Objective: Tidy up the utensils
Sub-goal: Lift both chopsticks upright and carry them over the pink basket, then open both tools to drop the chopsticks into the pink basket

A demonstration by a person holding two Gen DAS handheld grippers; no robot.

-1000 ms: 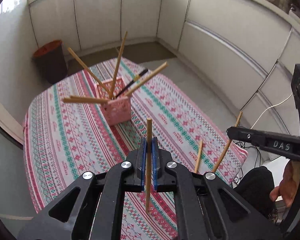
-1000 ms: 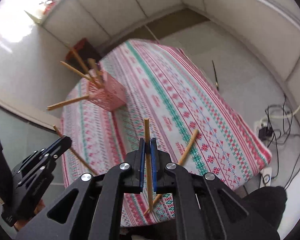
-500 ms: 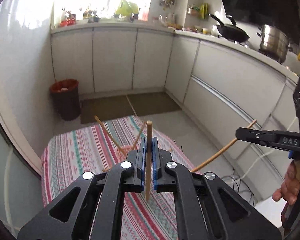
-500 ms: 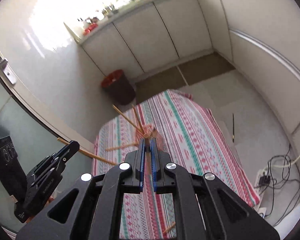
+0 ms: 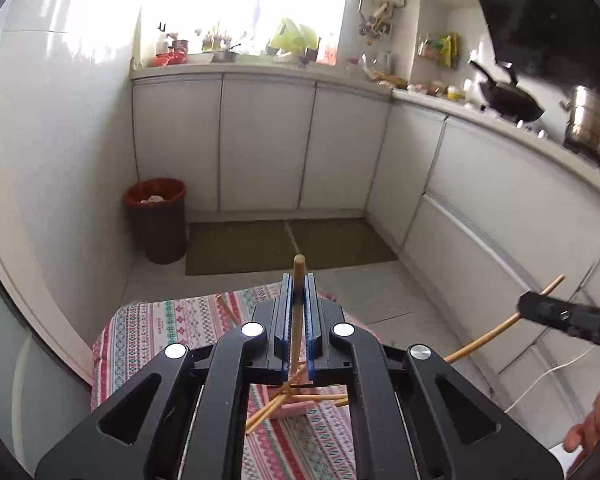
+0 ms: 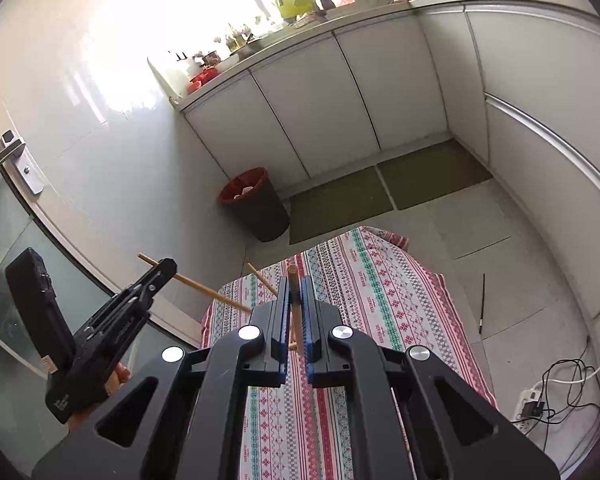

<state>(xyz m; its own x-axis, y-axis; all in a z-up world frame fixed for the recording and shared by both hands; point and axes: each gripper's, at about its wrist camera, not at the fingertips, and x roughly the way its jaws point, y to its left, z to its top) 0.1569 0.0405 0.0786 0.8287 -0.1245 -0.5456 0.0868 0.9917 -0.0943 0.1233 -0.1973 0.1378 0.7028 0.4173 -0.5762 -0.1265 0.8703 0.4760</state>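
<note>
My left gripper [image 5: 299,282] is shut on a wooden chopstick [image 5: 299,265] that stands upright between its blue pads. It hangs high above the pink basket [image 5: 290,407], which holds several chopsticks fanned outward and shows only through the gripper's frame. My right gripper [image 6: 295,285] is shut on a second wooden chopstick [image 6: 292,271] above the patterned tablecloth [image 6: 384,300]. From the left wrist view, the right gripper [image 5: 561,314] holds its chopstick [image 5: 496,330] slanted. From the right wrist view, the left gripper [image 6: 156,276] grips its chopstick [image 6: 204,290].
A red-lined trash bin [image 6: 256,202] stands by the cabinets beyond the table. A black chopstick [image 6: 482,304] lies on the floor to the right of the table, and a power strip with cables [image 6: 534,408] sits nearer. A hand [image 5: 588,424] shows at the right edge.
Both grippers have lifted away from the table, each still shut on its chopstick, and tipped upward. The basket and cloth have sunk low in both views, and the kitchen counters have come into sight.
</note>
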